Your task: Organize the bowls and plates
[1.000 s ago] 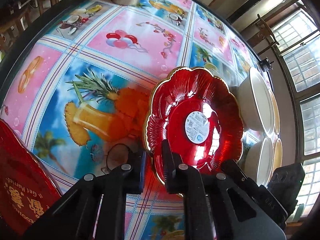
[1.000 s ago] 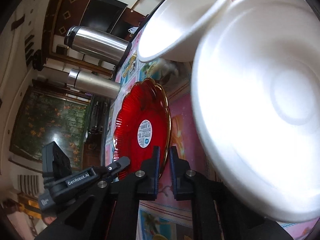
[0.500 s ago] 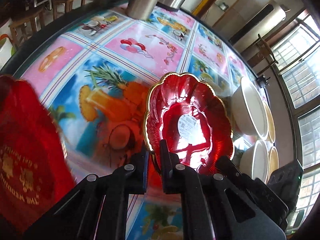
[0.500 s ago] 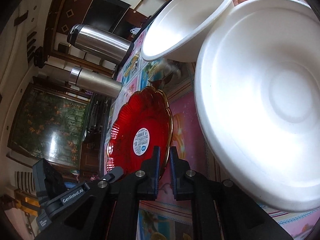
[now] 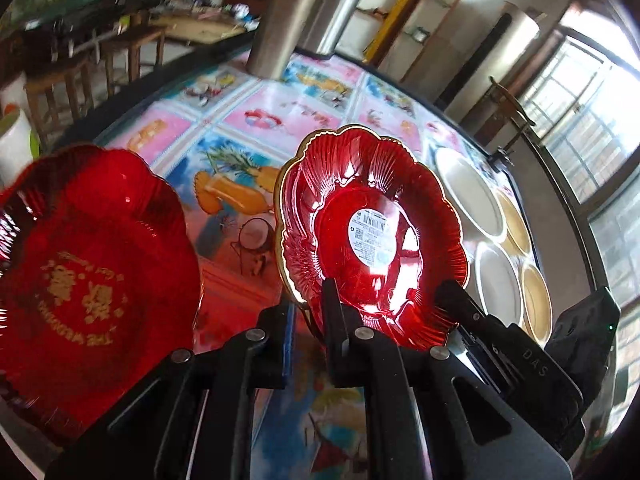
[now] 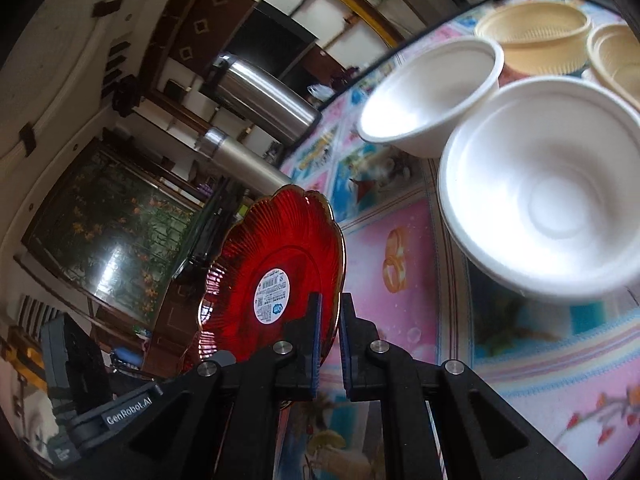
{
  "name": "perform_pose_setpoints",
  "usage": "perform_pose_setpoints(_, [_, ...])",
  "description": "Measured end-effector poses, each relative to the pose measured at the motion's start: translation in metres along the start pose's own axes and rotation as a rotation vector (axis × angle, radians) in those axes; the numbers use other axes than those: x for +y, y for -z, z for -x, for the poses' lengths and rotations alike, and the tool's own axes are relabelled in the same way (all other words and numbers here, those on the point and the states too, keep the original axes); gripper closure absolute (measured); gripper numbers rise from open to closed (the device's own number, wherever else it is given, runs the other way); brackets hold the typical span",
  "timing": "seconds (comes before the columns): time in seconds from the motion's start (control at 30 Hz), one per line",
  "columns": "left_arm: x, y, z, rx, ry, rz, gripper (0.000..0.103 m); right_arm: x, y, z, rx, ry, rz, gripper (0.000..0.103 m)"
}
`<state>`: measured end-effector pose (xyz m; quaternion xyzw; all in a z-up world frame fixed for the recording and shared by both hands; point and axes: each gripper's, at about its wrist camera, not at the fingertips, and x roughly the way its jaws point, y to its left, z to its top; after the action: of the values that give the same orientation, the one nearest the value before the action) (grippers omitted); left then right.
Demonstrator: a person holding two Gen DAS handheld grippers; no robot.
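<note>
Left wrist view: both tongs, left (image 5: 306, 312) and right (image 6: 329, 312), clench one red plate (image 5: 370, 240) by its rim, lifted clear of the table (image 5: 280, 116); a second red plate (image 5: 92, 280) lies to its left.

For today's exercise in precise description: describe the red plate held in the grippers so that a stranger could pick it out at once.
Start at the table's fruit-patterned cloth. Above it both grippers, left and right, pinch a scalloped red plate by its rim. Unlike the other red plate with gold lettering, it has a gold edge and a round white sticker.
</note>
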<state>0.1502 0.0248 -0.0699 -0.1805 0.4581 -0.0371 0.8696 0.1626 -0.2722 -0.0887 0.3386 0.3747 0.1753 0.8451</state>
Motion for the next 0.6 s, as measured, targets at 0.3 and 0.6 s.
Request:
perform_pose_setpoints(0.3, [0.003, 0.048, 0.058, -0.087, -0.018, -0.127, 0.092, 0.013, 0.051, 0.047, -0.056, -0.055, 0.024, 0.094])
perform_pose_setpoints(0.6, [0.076, 0.047, 0.122, -0.167, -0.079, -0.034, 0.09, 0.107, 0.075, 0.015, 0.031, -0.13, 0.171, 0.094])
